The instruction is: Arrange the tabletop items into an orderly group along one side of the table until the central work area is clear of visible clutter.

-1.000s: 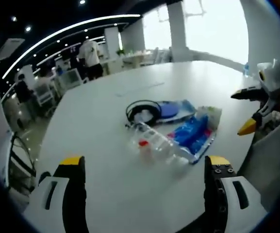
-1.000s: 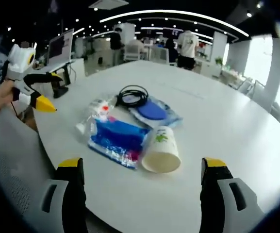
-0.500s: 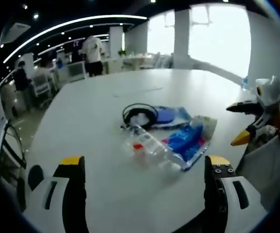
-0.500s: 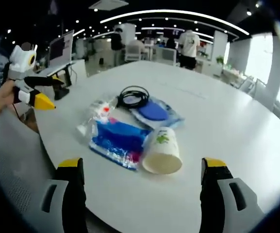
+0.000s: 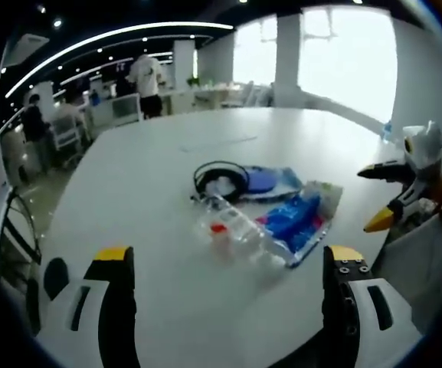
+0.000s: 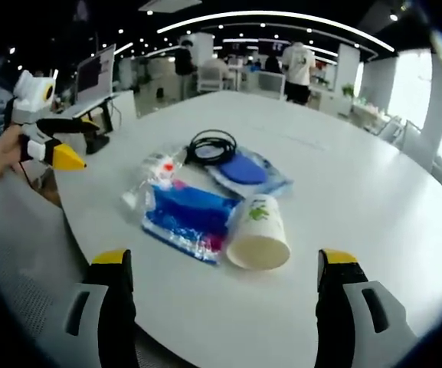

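- tabletop items clustered near the middle of a large white counter (image 6: 374,192), nothing yet moved to a side.
- paper cup (image 6: 259,232) lying on its side, mouth toward the right gripper view, touching the blue plastic packet (image 6: 186,218).
- clear plastic packet with a red spot (image 6: 155,175) at the far left of the cluster, partly under the blue packet's edge.
- black coiled cable (image 6: 211,146) at the far end, resting against a flat bag holding a blue round disc (image 6: 243,169).
- same cluster from the other side in the left gripper view: clear packet (image 5: 240,230) nearest, blue packet (image 5: 297,218) to its right, cable (image 5: 221,178) and disc bag (image 5: 270,180) beyond.
- right tool (image 6: 224,307) empty, jaws spread wide, held back from the cup with bare counter between.
- left tool (image 5: 224,303) likewise empty and wide apart, short of the clear packet; also visible at the left of the right gripper view (image 6: 48,146), held in a hand off the counter edge.
- step in hand, by judgement: the approach before a first pick, no item gripped.
- next move likely calls for closing in on the cup, nearest the right tool, gripping its rim or wall lightly to avoid crushing, then carrying it toward one counter edge.
- flat packets likely harder: thin, slippery, needing a pinch at a raised edge.
- people and desks in the office background, well apart from the counter.
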`<action>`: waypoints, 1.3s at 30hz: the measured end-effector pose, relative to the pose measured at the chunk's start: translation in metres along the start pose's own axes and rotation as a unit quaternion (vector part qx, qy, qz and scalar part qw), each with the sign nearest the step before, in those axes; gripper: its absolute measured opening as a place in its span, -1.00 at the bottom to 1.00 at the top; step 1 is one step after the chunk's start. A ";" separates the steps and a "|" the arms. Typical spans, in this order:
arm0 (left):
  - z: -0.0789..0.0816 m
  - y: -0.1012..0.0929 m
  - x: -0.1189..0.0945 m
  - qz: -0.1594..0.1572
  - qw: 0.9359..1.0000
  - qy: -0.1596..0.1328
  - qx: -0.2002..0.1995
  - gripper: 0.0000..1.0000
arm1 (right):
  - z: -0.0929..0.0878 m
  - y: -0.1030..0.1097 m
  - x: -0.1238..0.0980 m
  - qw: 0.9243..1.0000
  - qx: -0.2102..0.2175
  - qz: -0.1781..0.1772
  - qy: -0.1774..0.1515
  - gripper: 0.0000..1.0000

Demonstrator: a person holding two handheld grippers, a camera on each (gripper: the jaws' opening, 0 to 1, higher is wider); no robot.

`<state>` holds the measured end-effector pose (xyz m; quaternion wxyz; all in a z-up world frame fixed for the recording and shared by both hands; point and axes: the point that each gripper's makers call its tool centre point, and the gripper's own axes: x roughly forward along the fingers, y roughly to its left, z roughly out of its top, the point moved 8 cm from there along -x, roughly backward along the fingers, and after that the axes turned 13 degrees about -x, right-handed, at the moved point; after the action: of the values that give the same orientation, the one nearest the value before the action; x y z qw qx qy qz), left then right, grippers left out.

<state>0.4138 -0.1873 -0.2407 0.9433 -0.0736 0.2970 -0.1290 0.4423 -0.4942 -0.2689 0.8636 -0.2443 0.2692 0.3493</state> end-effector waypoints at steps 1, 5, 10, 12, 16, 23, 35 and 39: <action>0.000 0.000 0.000 0.000 1.000 0.000 0.000 0.98 | 0.000 0.000 0.000 1.000 0.000 0.001 0.001 0.98; 0.000 0.000 0.001 0.003 1.000 0.001 0.003 0.98 | 0.000 0.000 0.000 1.000 0.000 0.002 -0.002 0.98; -0.001 0.000 0.001 0.004 1.000 0.003 0.004 0.98 | -0.001 0.000 0.001 1.000 0.003 0.006 -0.001 0.98; -0.001 0.001 0.000 0.005 1.000 0.002 0.004 0.98 | 0.000 0.000 0.000 1.000 0.004 0.005 -0.003 0.98; 0.000 0.003 -0.002 0.007 1.000 -0.002 0.000 0.98 | 0.002 -0.003 -0.001 1.000 0.012 0.005 -0.013 0.98; 0.000 0.005 -0.003 0.009 1.000 -0.003 -0.002 0.98 | 0.008 -0.003 -0.003 1.000 -0.005 -0.004 -0.017 0.98; 0.004 0.002 -0.005 0.004 1.000 -0.013 0.011 0.99 | 0.015 0.002 -0.002 1.000 -0.010 0.013 -0.024 0.98; 0.006 0.001 -0.005 0.000 1.000 -0.018 0.014 0.99 | 0.024 0.002 -0.002 0.999 -0.010 0.024 -0.035 0.96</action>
<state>0.4129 -0.1842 -0.2335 0.9493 -0.0623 0.2784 -0.1317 0.4466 -0.4788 -0.2505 0.8616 -0.2342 0.2405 0.3807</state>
